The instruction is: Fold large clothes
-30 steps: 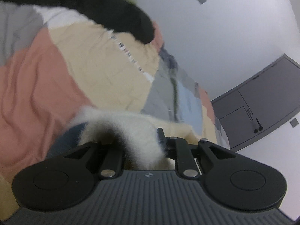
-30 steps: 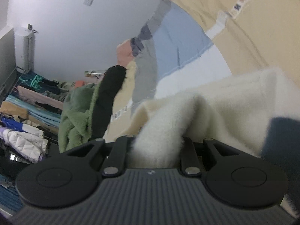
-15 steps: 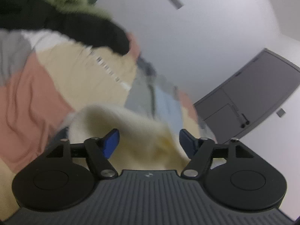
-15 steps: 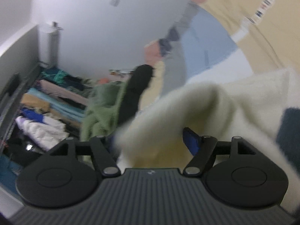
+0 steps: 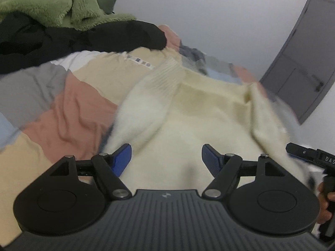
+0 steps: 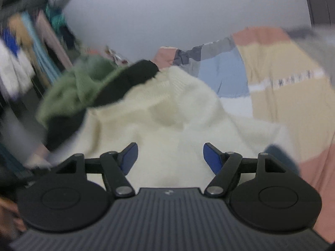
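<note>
As I looked along both tools, my left gripper [image 5: 166, 156] stood spread, jaws just opened, nothing pinched, my right gripper [image 6: 168, 156] likewise, cream sweater [image 5: 188, 113] lying loose below them on the patchwork bedspread [image 5: 69, 113], green fleece [image 6: 73, 87] beyond.

Both wrist views close, angled down, sharing cream sweater [image 5: 188, 113]
</note>
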Action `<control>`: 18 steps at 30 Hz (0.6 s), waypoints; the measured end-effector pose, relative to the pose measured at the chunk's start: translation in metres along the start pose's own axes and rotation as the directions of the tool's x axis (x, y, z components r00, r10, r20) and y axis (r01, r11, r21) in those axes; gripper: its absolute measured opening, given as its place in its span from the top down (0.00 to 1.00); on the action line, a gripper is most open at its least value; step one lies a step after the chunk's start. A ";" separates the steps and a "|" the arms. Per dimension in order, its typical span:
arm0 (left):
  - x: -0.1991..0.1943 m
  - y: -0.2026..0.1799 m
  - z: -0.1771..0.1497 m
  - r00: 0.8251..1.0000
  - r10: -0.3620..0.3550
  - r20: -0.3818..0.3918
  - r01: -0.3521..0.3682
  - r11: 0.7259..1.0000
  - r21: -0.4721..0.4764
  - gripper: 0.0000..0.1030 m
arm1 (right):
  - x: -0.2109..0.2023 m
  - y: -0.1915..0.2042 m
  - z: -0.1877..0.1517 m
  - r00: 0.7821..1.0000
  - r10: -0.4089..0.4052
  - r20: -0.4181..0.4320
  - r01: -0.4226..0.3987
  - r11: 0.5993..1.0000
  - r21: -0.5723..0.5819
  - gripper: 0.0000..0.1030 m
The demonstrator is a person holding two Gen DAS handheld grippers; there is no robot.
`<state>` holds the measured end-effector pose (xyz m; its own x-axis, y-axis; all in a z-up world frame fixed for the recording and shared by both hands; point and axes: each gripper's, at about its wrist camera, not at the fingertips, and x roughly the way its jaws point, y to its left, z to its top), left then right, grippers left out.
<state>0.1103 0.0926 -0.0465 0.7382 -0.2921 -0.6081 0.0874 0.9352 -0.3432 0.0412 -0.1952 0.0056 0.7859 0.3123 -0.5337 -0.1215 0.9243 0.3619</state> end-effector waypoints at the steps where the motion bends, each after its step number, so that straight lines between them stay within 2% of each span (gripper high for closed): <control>1: 0.007 0.000 0.001 1.000 0.028 -0.002 -0.028 1.000 0.011 0.25 | 0.007 0.008 -0.001 0.999 -0.039 -0.002 0.039 0.997 -0.067 0.31; 5: 0.021 0.002 -0.001 0.998 0.067 -0.006 -0.067 0.998 0.003 0.25 | 0.038 0.027 -0.015 0.986 -0.164 -0.019 0.152 0.949 -0.277 0.32; 8: 0.025 0.000 0.002 0.996 0.084 0.006 -0.084 0.996 0.006 0.25 | 0.062 0.030 -0.027 0.961 -0.277 -0.020 0.247 0.885 -0.396 0.51; 9: 0.026 0.000 0.002 0.996 0.086 0.010 -0.086 0.996 0.003 0.25 | 0.066 0.030 -0.028 0.951 -0.308 0.001 0.281 0.866 -0.414 0.64; 12: 0.027 0.002 0.005 0.996 0.084 0.016 -0.084 0.996 -0.012 0.25 | 0.063 0.023 -0.020 0.934 -0.354 0.056 0.348 0.857 -0.381 0.85; 15: 0.028 0.002 0.006 0.996 0.086 0.019 -0.085 0.996 -0.020 0.25 | 0.045 0.011 -0.009 0.916 -0.378 0.134 0.401 0.866 -0.300 0.88; 18: 0.027 0.000 0.006 0.995 0.092 0.028 -0.091 0.996 -0.014 0.25 | 0.028 -0.007 0.004 0.906 -0.378 0.189 0.411 0.895 -0.176 0.89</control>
<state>0.1341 0.0857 -0.0591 0.7616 -0.1993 -0.6167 0.0102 0.9551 -0.2960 0.0665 -0.1943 -0.0089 0.8729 -0.1084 -0.4758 0.1071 0.9938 -0.0299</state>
